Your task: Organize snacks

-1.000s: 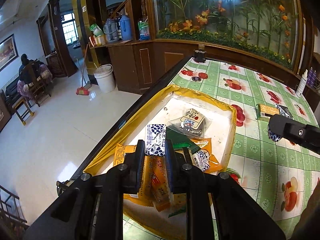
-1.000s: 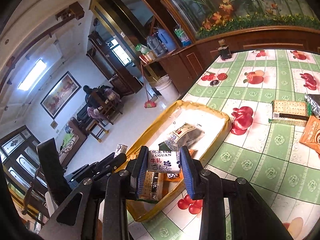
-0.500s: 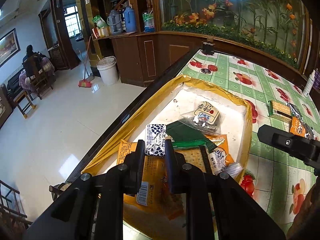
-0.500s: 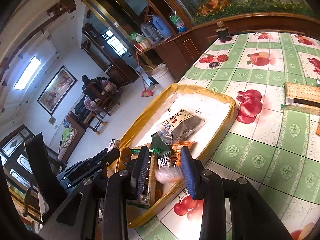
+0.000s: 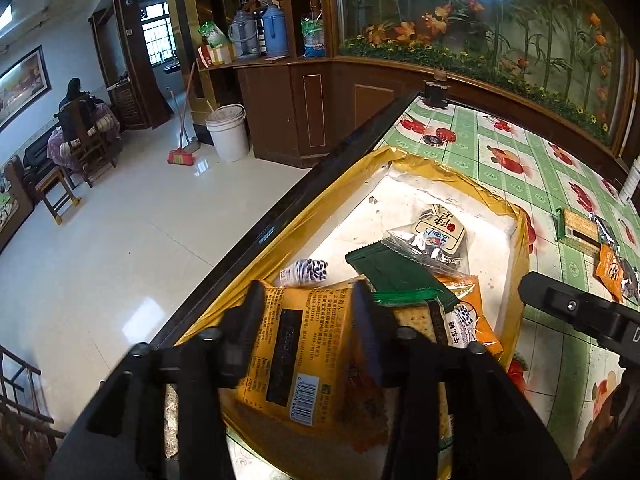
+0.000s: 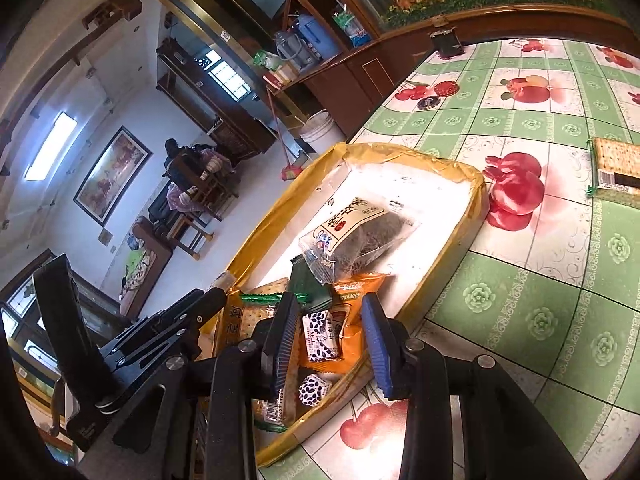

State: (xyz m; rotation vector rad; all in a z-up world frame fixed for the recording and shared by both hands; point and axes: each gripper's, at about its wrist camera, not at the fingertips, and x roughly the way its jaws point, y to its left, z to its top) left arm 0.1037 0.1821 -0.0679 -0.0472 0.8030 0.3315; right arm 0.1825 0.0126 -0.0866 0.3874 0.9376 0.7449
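Snacks piling at lower centre of the yellow-rimmed tray (image 6: pixel 474 184), both grippers hovering spread and empty, left gripper (image 5: pixel 306 306) over the orange packet (image 5: pixel 296 344), right gripper (image 6: pixel 330 322) over a spotted candy (image 6: pixel 320 340); crowded wrappers are risking a double grab or snagging.

cracker pack (image 6: pixel 618 170) cut by frame edge, falling candy (image 5: pixel 304 273) blurred

Pretty lived-in room: glossy white tile floor (image 5: pixel 120 240) bouncing the daylight from a barred window (image 5: pixel 159 36) at the back. Dark wood cabinet (image 5: pixel 288 108) with thermoses (image 5: pixel 276 30) on top, a white bucket (image 5: pixel 227 132) and a broom (image 5: pixel 182 152) next to it. Someone's sitting on a wooden chair (image 5: pixel 82 132) by the white wall, under a framed painting (image 5: pixel 22 82). Ceiling light panel (image 6: pixel 50 146) is on.
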